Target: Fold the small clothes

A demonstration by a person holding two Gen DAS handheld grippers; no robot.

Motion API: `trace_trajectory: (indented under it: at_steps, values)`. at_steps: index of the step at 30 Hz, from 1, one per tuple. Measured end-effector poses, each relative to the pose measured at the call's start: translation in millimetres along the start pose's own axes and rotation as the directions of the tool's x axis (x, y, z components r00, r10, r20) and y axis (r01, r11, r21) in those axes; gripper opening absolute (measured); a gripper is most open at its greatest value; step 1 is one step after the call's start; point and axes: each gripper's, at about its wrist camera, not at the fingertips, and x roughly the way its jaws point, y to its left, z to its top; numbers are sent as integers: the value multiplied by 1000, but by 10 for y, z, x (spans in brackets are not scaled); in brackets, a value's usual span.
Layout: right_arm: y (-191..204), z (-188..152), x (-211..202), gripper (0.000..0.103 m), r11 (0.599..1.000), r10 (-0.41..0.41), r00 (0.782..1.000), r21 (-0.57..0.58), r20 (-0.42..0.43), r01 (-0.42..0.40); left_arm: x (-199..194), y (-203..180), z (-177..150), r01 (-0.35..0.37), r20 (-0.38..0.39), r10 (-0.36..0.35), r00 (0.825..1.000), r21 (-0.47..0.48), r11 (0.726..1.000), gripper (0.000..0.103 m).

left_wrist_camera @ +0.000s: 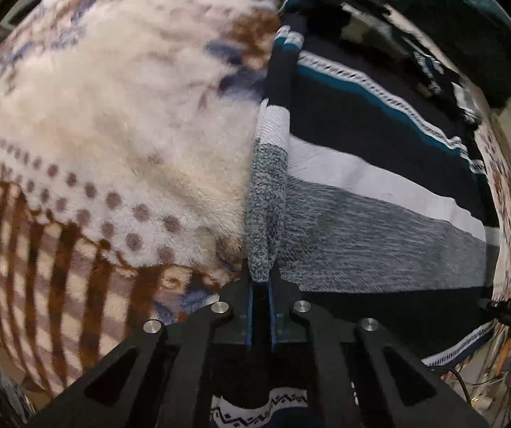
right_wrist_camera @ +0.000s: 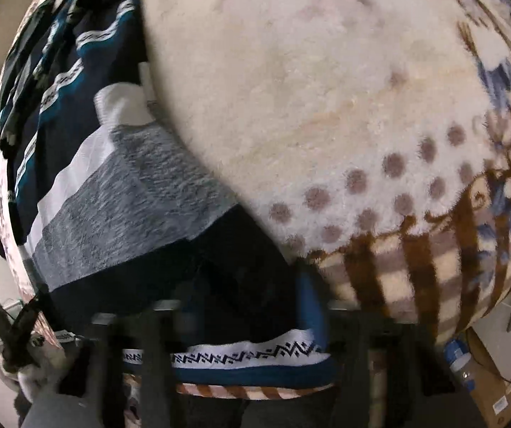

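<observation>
Left gripper [left_wrist_camera: 261,281], low in the middle of its view, has its jaws pinched nearly together on a raised fold of the striped sweater [left_wrist_camera: 380,185], the grey speckled edge clamped between the blue pads. The sweater spreads across the right half of that frame, over a fluffy cream blanket [left_wrist_camera: 113,125] with brown dots. Right gripper [right_wrist_camera: 255,306] is badly blurred at the bottom of its view; its jaws are drawn close together over the sweater's dark lower edge, though a grip can't be made out.

Fleecy patterned blanket [right_wrist_camera: 326,89] covers the surface; cardboard box [right_wrist_camera: 497,388] beside it.
</observation>
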Motion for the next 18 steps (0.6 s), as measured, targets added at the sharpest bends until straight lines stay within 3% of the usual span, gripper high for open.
trace_trajectory:
  at_steps: [2,8,11,12,15,17,18]
  values:
    - [41,-113,-18,8,999,31,1000,18,7,-31,-117,-52,-88,-23,13,22,1000,36,999,4]
    - [199,-425,-201,7,1000,10,999,23,49,-11,-344,71,-146,-55,23,53,998,79,995,4]
    - [201,-538,-384,7,1000,12,999,0,52,-12,-240,308,137,-61,0,61,998,91,994,4]
    - [205,-558,-408,7,1000,11,999,-8,50,-11,-99,359,134,-54,-40,58,998,86,995,5]
    - [170,-316,-326,8,1000,-11,1000,-29,-1,11,77,418,235,-57,-96,61,993,46,997,10]
    - [140,-56,-141,14,1000,18,996,23,-88,-16,91,349,309,-83,-111,89,990,56,995,10]
    - [145,2,-98,14,999,14,993,32,-121,-10,75,309,339,-100,-104,106,989,62,993,18]
